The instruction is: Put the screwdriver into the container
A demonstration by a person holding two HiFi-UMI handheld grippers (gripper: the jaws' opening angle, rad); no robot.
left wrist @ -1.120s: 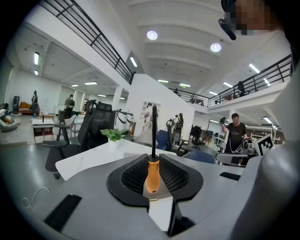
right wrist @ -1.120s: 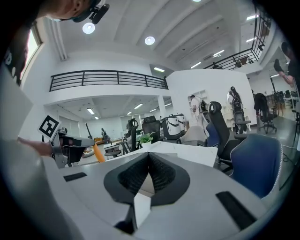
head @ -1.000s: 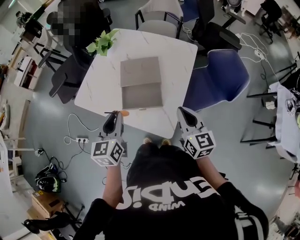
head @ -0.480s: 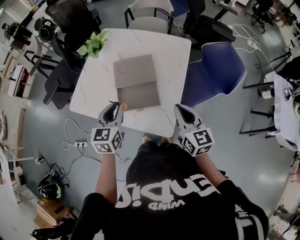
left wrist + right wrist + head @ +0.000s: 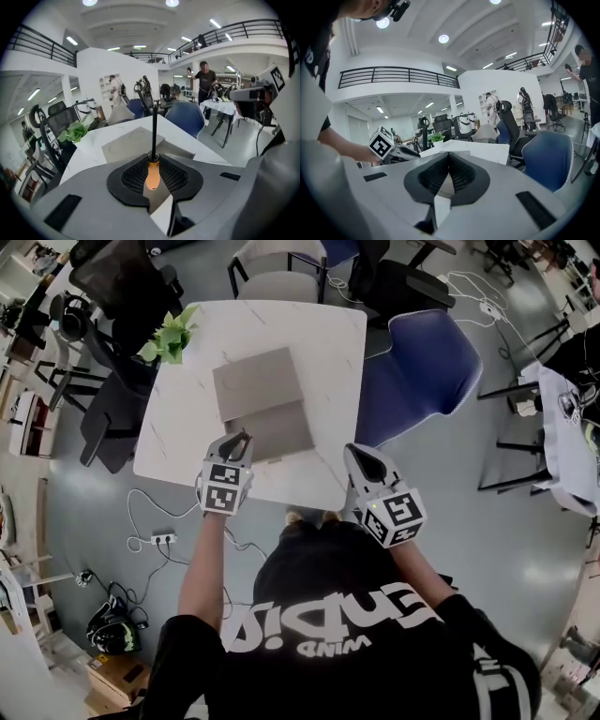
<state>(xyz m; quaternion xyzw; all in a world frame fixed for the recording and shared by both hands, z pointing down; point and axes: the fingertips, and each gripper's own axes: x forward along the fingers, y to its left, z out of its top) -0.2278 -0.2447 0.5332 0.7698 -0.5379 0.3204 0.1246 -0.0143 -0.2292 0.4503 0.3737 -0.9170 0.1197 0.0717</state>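
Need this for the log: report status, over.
Left gripper shut on screwdriver, by the orange handle, at near edge of container. Right gripper shut, empty, beside the table. Screwdriver not yet in; nothing blocking.

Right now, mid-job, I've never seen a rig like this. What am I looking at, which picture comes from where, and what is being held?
There is no robot here: a person holds a hand-held gripper in each hand. The top-down picture comes from a camera on the person's head. The other two come from cameras riding on each gripper, looking along its fingers. On the white table lie an open grey container and a small green plant. The left gripper has its fingers shut on a screwdriver with an orange handle and a dark shaft. The right gripper has its fingers together with nothing between them.
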